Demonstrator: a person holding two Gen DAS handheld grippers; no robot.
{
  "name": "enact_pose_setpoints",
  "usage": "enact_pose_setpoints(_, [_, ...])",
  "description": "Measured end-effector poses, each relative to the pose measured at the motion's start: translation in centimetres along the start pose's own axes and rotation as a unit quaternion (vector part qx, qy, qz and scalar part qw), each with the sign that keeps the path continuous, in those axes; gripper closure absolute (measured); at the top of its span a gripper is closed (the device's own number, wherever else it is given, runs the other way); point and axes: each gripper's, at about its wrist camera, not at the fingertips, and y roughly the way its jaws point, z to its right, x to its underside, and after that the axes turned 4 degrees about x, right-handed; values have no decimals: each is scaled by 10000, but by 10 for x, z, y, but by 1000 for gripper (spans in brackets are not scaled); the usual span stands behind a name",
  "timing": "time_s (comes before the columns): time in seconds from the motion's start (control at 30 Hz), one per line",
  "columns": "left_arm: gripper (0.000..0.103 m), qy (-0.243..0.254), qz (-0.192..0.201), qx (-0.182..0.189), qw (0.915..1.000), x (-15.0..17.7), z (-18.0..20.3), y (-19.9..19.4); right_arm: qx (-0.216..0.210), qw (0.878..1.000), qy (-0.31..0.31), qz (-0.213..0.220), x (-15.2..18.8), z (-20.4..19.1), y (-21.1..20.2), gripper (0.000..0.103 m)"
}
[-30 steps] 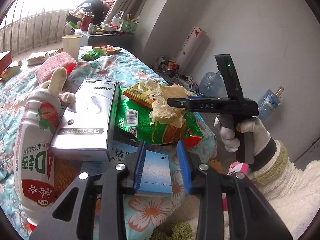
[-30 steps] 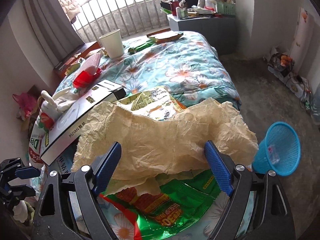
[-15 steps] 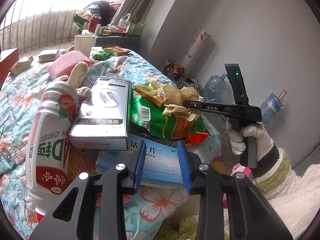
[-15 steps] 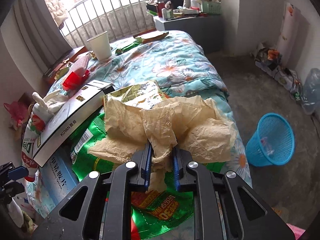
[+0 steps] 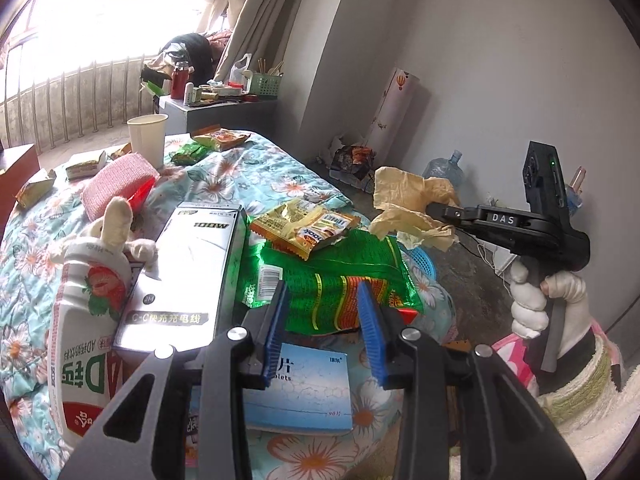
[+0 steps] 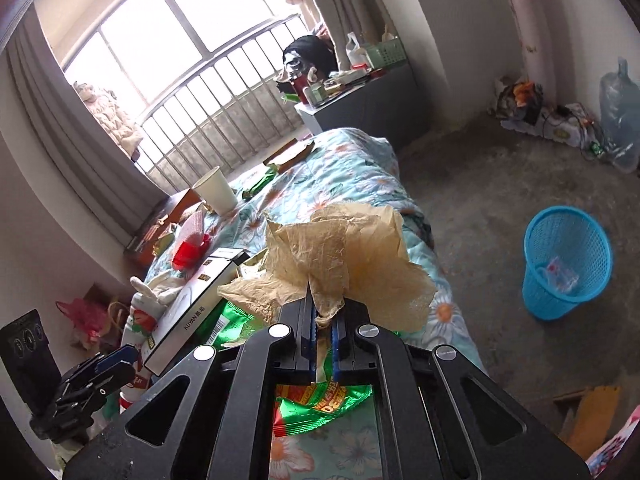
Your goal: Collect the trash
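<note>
A crumpled brown paper (image 6: 344,256) hangs in the air, pinched between the pads of my right gripper (image 6: 324,314), which is shut on it. In the left wrist view the same paper (image 5: 412,208) hangs from the right gripper (image 5: 438,211), right of the bed, with a gloved hand (image 5: 528,308) on the handle. A green foil wrapper (image 5: 340,276) and a yellow snack wrapper (image 5: 304,228) lie on the floral bedspread (image 5: 224,176). My left gripper (image 5: 322,294) hovers over the green wrapper; its jaws are opening with nothing between them.
A blue mesh bin (image 6: 568,264) stands on the concrete floor right of the bed. On the bed are a white box (image 5: 192,268), a milk bottle (image 5: 84,344), a blue tablet box (image 5: 308,392), a paper cup (image 5: 147,140) and more wrappers.
The right gripper closed on the brown paper, then lifted it off the green wrapper and out to the right. The left gripper shifted a little over the pile.
</note>
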Motion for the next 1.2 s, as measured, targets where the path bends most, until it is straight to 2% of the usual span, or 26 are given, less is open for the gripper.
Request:
enact_pose_setpoints(0.13, [68, 530, -181, -355, 9978, -18, 12, 34, -68, 9995, 243, 215, -2, 12, -10, 99])
enact_pose_setpoints(0.27, [68, 1076, -510, -674, 9906, -31, 21, 75, -158, 9984, 461, 279, -1, 24, -11, 99])
enact_pose_setpoints(0.47, [68, 1847, -880, -1093, 9727, -41, 35, 127, -228, 9969, 722, 197, 1, 42, -2, 99])
enact_pose_setpoints(0.6, [68, 2401, -1084, -1494, 9530, -37, 43, 153, -295, 9957, 865, 135, 2, 52, 2, 99])
enact_pose_setpoints(0.7, [73, 2736, -1225, -1707, 9386, -31, 46, 166, -324, 9951, 924, 122, 3, 58, 2, 99])
enact_pose_setpoints(0.8, [86, 2921, -1305, -1788, 9304, -28, 46, 172, -341, 9946, 967, 129, 4, 60, 0, 99])
enact_pose_setpoints(0.87, [101, 2965, -1286, -1822, 9286, -28, 45, 172, -351, 9943, 995, 146, 4, 62, -2, 99])
enact_pose_setpoints(1.07, [103, 3035, -1017, -1881, 9285, -37, 48, 158, -346, 9938, 1022, 252, 5, 68, -11, 99])
enact_pose_setpoints(1.2, [103, 2901, -772, -1867, 9354, -49, 49, 143, -392, 9927, 1076, 376, 7, 70, -23, 99])
